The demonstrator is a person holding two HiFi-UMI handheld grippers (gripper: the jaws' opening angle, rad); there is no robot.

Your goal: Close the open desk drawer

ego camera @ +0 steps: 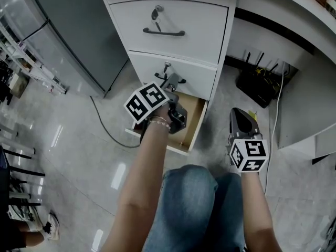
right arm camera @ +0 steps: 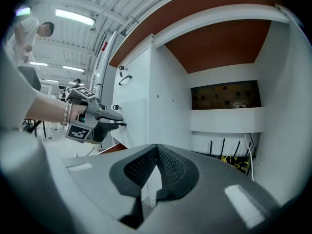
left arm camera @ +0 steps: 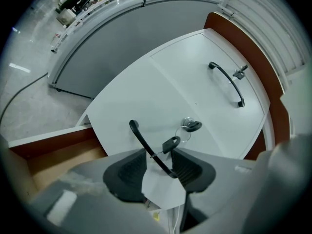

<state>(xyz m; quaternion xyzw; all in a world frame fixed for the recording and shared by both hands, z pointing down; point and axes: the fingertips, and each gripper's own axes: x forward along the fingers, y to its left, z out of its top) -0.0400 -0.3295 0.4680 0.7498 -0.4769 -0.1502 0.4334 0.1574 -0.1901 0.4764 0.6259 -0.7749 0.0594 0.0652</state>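
A white desk pedestal (ego camera: pixel 173 22) has three drawers. The bottom drawer (ego camera: pixel 193 121) stands pulled out and shows its wooden inside (left arm camera: pixel 46 155). The middle drawer front (ego camera: pixel 195 77) carries a black handle (left arm camera: pixel 146 145) and a key (left arm camera: pixel 191 126). My left gripper (ego camera: pixel 171 84) hovers over the open bottom drawer. It is open, and its jaws straddle that handle (ego camera: pixel 174 80) with a gap on each side. My right gripper (ego camera: pixel 240 115) is held to the right of the pedestal, away from the drawers, with its tips together on nothing (right arm camera: pixel 156 150). From there I see the left gripper (right arm camera: pixel 117 119) at the drawer fronts.
The top drawer has its own handle (ego camera: pixel 164 32) and key (ego camera: pixel 157 12). A cable (ego camera: pixel 107 127) runs over the floor at the left, beside a grey cabinet (ego camera: pixel 79 35). Black boxes with wires (ego camera: pixel 258 83) sit under the desk. My knees in jeans (ego camera: pixel 194 203) are just below the open drawer.
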